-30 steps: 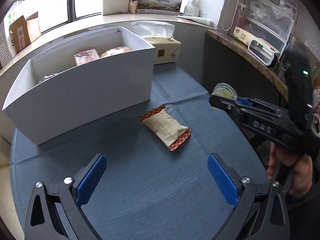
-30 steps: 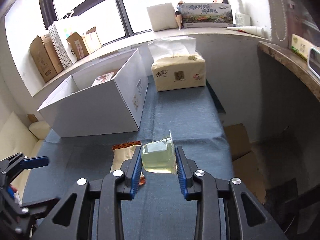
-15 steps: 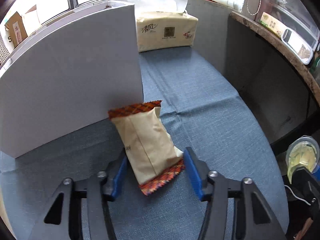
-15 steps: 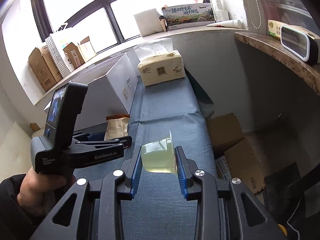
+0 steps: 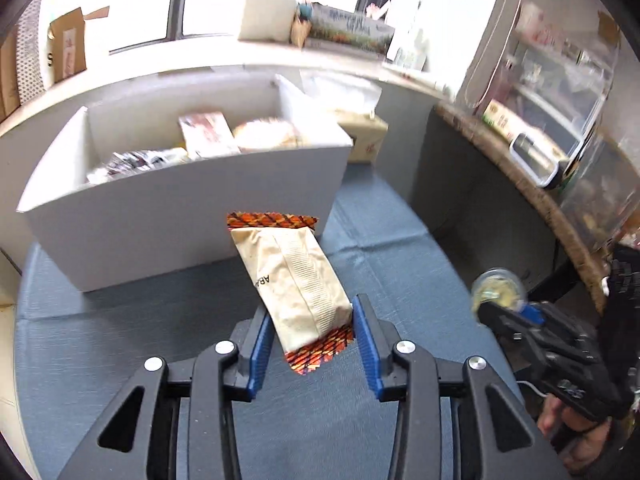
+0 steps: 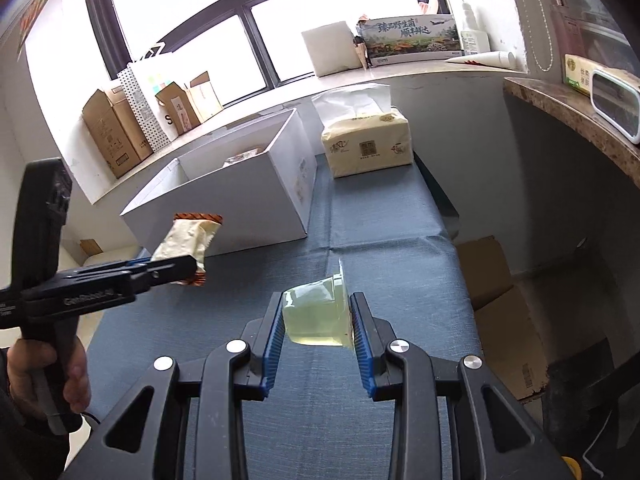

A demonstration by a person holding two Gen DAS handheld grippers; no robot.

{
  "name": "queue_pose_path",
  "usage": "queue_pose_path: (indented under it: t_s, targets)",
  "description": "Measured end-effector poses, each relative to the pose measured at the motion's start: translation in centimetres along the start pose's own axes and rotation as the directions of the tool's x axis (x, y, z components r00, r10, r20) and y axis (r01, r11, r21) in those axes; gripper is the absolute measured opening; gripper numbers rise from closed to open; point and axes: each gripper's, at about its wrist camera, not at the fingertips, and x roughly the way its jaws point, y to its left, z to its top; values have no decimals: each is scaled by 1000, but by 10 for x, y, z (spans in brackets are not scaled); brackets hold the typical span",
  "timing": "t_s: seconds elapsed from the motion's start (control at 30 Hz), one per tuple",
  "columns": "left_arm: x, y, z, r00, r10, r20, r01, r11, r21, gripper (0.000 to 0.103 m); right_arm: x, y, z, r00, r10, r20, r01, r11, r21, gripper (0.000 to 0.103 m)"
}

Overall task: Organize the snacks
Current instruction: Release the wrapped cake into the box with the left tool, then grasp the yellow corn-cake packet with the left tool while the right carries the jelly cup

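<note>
Beige snack packet [image 5: 294, 276] pinched, jaws just closed, in left gripper [image 5: 310, 344]; right gripper [image 6: 316, 334] clamps jelly cup [image 6: 316, 312] (both airborne). Next: carry over white box [image 5: 192, 216] rim, release.

Daylight from window [image 6: 248, 28] – panes blown out white, glare on sill [image 5: 280, 60]. Left wrist view motion-blurred, worst on shelf [image 5: 560, 92]. Right wrist view sharp. Fisheye bending at edges, dark vignette corners – soft shadows on table [image 6: 384, 248].
</note>
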Motion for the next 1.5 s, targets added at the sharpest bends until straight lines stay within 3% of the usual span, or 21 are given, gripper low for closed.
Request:
queue_pose_path:
  t_s: [0.27,0.33,0.47,0.53,0.63,0.73,0.8,0.87,1.07,1.23,1.27,1.3,1.37,1.4,1.5]
  targets:
    - [-69,53,23,992,71,106,-66,997,-47,42,6,53,30,994,101,34,-98,991,-92,35]
    - [-74,67,35,990,80,118,-73,995,-66,35,9,66,45,992,114,46,-108,987,-116,35]
    - [-81,84,63,983,112,146,-105,993,-59,34,17,91,79,986,148,73,-134,977,-165,35]
    - [-77,95,78,981,127,146,-117,991,-70,29,26,102,93,987,146,69,-131,973,-188,35]
    - [-74,107,79,984,130,123,-122,990,-71,28,29,111,100,984,163,71,-148,971,-189,35]
    - [-68,108,62,978,178,106,-174,984,-37,55,29,114,92,983,174,62,-159,968,-194,35]
    - [-58,111,47,983,171,67,-168,985,-44,89,33,115,87,985,168,43,-156,968,-195,35]
    - [-47,108,31,985,169,45,-168,985,-24,102,33,112,81,984,173,35,-163,969,-186,35]
    - [27,109,-9,963,251,-98,-253,968,-4,103,33,111,70,984,179,20,-173,969,-177,35]
    - [66,121,-23,937,312,-155,-317,948,-6,102,32,106,63,986,168,7,-164,971,-173,35]
    - [70,124,-25,934,316,-167,-323,946,-19,96,32,104,61,986,165,5,-162,972,-172,35]
    - [73,127,-26,935,307,-180,-318,948,-35,79,33,102,60,987,159,4,-156,973,-170,35]
    - [70,132,-28,943,286,-172,-302,950,-75,74,34,99,57,987,159,-3,-158,975,-159,35]
    - [69,132,-29,942,289,-172,-305,949,-78,66,35,98,55,987,161,-5,-159,975,-155,35]
    - [60,138,-31,955,245,-170,-267,955,-125,66,36,97,52,987,158,-12,-158,976,-152,35]
